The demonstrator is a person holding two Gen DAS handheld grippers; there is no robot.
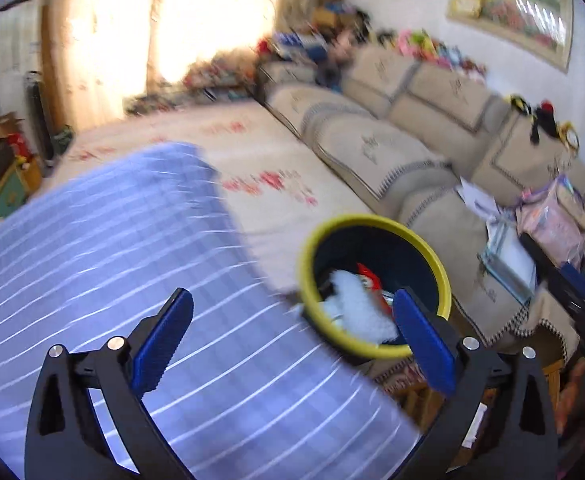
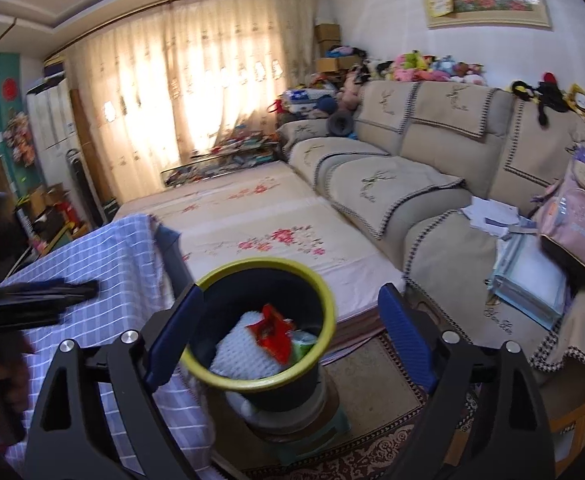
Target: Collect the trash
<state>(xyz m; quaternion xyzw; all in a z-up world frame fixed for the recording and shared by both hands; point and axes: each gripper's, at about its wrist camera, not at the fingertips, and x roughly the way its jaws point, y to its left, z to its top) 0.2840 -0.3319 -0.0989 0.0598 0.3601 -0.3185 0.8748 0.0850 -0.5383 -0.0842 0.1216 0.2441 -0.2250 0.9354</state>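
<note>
1. Sunlit curtains (image 2: 196,92) and a beige, quilted sofa (image 2: 432,168) backed the room; a blue checked cloth covered the counter (image 1: 132,272) beside a floral bed (image 2: 260,220).
2. Just off the counter's edge stood the trash bin (image 2: 260,320), round, dark-walled with a smooth yellow rim, perched on a small stool (image 2: 312,432).
3. Inside it lay the collected trash: a nubbly white wad (image 2: 244,352), a crinkled red wrapper (image 2: 272,332), and something green.
4. My left hand-held gripper (image 1: 292,336) was released, jaws wide, nothing between its ribbed blue pads (image 1: 160,348); its view was blurred.
5. My right hand-held gripper (image 2: 288,332) also hung open and empty, framing the bin without touching it.
6. I judged the drop done; a good next move would be clearing the rim without knocking the light bin, then seeking remaining scraps on the cloth.
</note>
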